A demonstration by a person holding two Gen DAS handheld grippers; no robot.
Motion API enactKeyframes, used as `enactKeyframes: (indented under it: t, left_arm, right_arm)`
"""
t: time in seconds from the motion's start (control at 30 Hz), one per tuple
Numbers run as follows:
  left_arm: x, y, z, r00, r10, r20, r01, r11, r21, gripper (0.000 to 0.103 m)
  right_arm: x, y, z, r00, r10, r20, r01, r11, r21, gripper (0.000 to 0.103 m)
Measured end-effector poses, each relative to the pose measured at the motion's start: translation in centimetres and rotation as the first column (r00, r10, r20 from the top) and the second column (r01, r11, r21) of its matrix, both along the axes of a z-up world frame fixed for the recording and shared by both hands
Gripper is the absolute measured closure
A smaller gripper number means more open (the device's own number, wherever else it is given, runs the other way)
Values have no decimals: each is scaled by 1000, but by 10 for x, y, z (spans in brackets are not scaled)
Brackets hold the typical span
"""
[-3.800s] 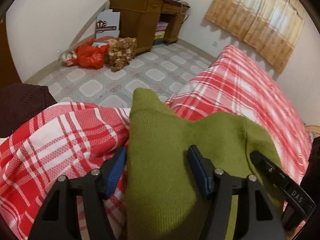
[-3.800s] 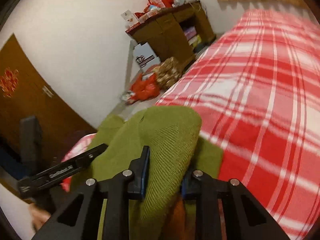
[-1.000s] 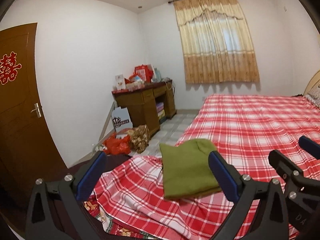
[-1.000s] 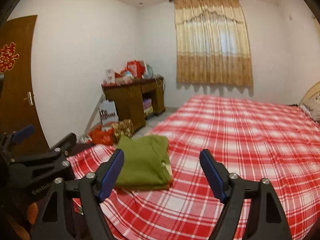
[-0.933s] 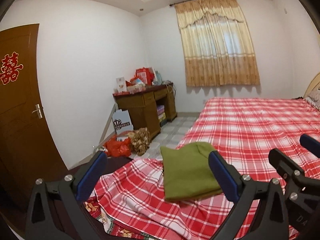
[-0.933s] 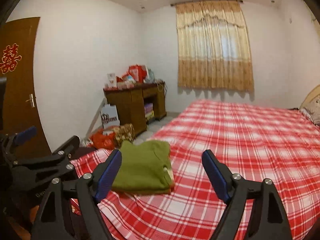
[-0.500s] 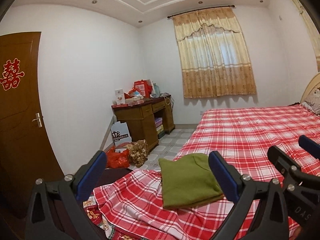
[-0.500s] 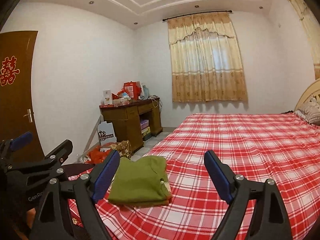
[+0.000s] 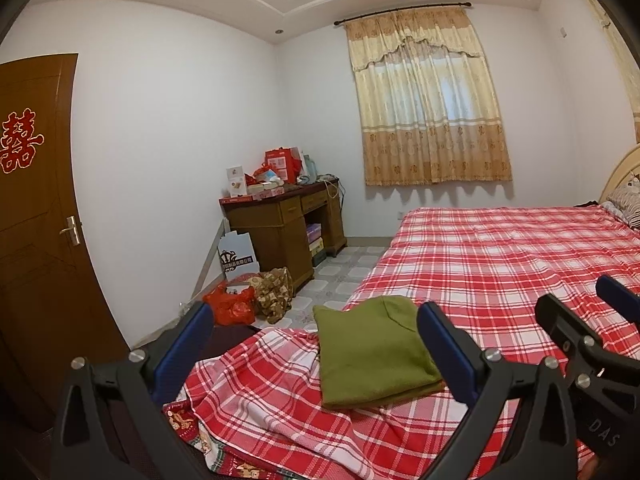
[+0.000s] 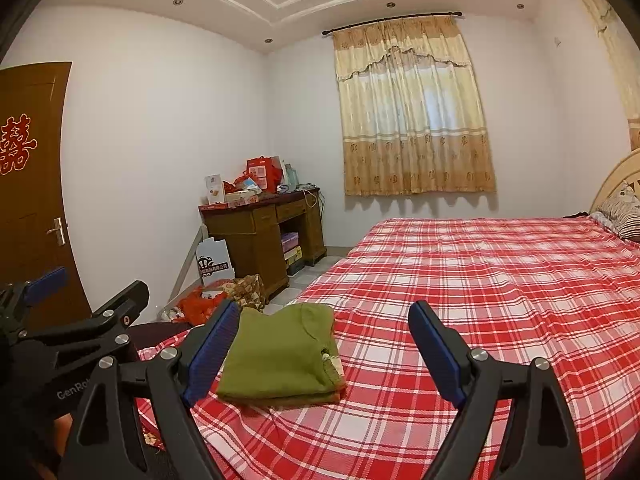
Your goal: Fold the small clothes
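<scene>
Two grippers, left gripper [image 9: 314, 344] and right gripper [image 10: 324, 354], spread wide, holding nothing | green sweater [image 10: 280, 358] lies folded near bed's [image 10: 500, 280] foot corner | risk: loose bedsheet [image 9: 276, 384] slips, sweater slides off.

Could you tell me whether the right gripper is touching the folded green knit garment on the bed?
Apart. In the right wrist view the right gripper is wide open and raised, while the folded green knit garment lies flat on the red plaid bedsheet beyond its fingers.

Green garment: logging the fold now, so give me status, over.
Left gripper and right gripper: jaws wide open, empty. Green garment folded, flat on the plaid bed. Nothing on it.
</scene>
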State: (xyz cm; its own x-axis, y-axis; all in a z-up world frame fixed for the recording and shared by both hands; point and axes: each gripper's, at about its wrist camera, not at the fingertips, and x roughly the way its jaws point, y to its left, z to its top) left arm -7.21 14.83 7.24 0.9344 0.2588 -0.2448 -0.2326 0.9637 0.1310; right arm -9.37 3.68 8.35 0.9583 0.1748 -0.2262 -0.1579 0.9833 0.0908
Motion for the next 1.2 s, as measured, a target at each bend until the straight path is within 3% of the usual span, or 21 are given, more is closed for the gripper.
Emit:
enactKeyframes:
  t: [1.2]
  left_arm:
    - [14, 0, -11, 998, 8, -68, -8, 1000, -2, 0]
  right_arm:
    - [8, -4, -10, 999, -14, -39, 15, 999, 31, 16]
